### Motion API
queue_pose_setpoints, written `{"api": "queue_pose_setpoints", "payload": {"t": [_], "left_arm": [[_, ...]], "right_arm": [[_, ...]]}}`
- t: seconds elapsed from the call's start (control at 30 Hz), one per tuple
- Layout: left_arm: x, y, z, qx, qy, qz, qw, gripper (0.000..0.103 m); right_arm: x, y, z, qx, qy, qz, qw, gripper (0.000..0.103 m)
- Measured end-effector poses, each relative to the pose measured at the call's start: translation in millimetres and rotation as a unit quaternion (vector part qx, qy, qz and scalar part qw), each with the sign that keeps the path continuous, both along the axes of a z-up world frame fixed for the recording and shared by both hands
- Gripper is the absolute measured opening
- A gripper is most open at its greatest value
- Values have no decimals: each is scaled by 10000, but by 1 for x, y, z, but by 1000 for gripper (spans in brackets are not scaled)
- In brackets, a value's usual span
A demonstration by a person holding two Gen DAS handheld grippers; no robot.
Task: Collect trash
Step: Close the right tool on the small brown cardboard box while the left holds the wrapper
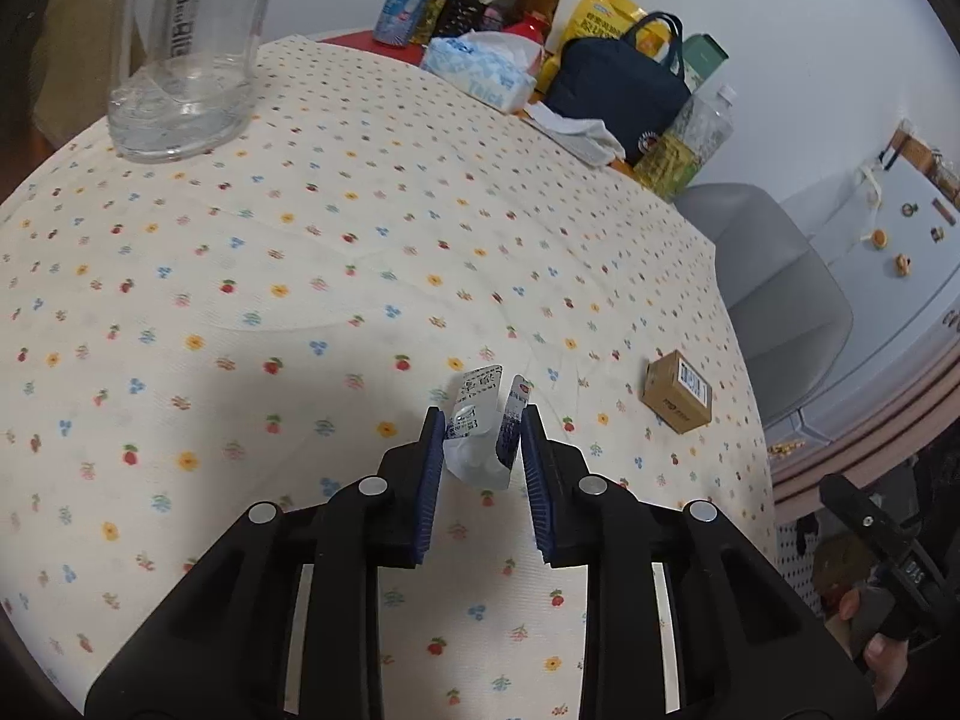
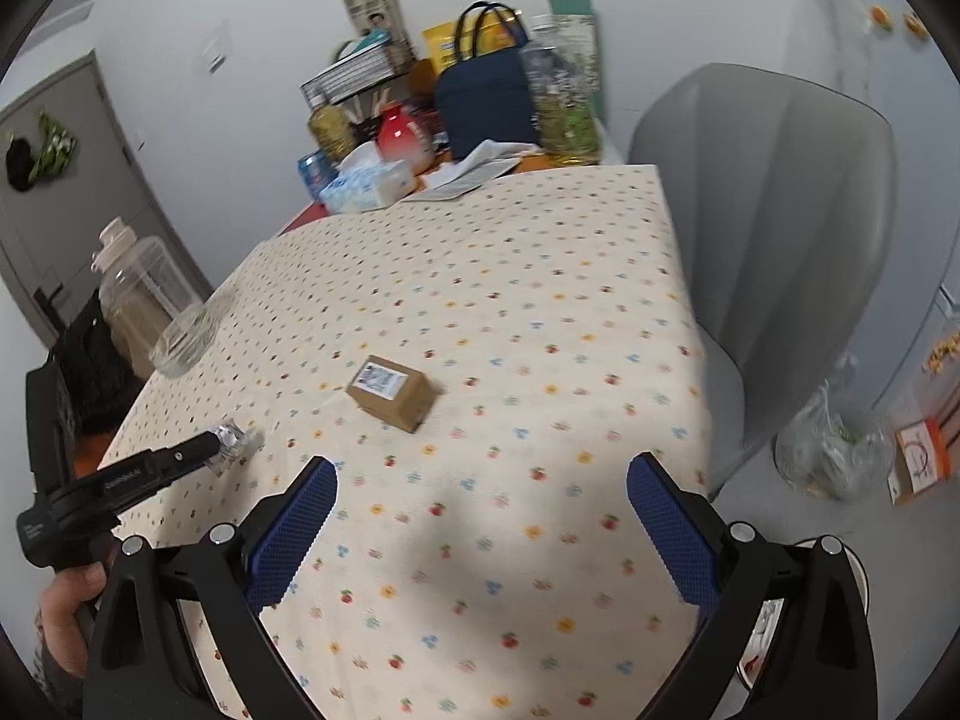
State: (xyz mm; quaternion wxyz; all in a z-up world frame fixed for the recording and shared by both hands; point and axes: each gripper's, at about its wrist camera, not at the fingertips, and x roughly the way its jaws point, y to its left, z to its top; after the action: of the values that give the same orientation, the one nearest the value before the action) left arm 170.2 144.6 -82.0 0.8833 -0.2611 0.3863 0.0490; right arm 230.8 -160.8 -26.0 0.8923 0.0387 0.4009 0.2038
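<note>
- Left hand-held gripper (image 1: 483, 429): closed on crumpled clear wrapper (image 1: 480, 432), held just above the table (image 1: 240, 300).
- Cardboard box (image 2: 391, 391): on table, at 2 o'clock from wrapper, untouched.
- Right hand-held gripper (image 2: 480, 528): jaws wide, empty.
- Step: wrapper pickup; next, likely carrying it to a bin, unseen.

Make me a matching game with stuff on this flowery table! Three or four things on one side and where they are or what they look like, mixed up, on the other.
Things:
1. small cardboard box
2. crumpled plastic wrapper
3. clear plastic jug
4. lunch bag

Descriptions:
A. dark navy, standing among the clutter at the table's far end
B. brown, lying alone on the tablecloth with a label on it
C. see-through, standing near the table's edge
D. pinched between the blue pads of the left hand-held gripper

Pairs: 1-B, 2-D, 3-C, 4-A
</note>
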Motion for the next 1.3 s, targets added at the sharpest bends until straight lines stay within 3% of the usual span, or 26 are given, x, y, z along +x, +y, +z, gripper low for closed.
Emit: {"api": "queue_pose_setpoints", "payload": {"t": [0.3,0.8,0.9,0.97,1.07,1.17,1.3], "left_arm": [[-23,35,16,-47,-248,475,9986,26],[-43,69,11,-146,-244,914,9954,26],[-44,69,10,-159,-242,920,9953,26],[-44,68,9,-168,-241,908,9954,26],[-45,66,10,-182,-251,888,9956,26],[-46,62,12,-207,-282,860,9957,26],[-45,54,13,-204,-307,778,9963,26]], "right_arm": [[21,55,0,-282,59,456,9985,95],[52,110,-26,-692,246,721,9947,94],[54,118,-30,-813,240,823,9930,75],[57,122,-35,-801,404,948,9914,42],[54,123,-39,-762,537,1062,9900,17],[47,120,-40,-767,519,1101,9896,6],[41,114,-38,-781,484,1078,9899,6]]}}
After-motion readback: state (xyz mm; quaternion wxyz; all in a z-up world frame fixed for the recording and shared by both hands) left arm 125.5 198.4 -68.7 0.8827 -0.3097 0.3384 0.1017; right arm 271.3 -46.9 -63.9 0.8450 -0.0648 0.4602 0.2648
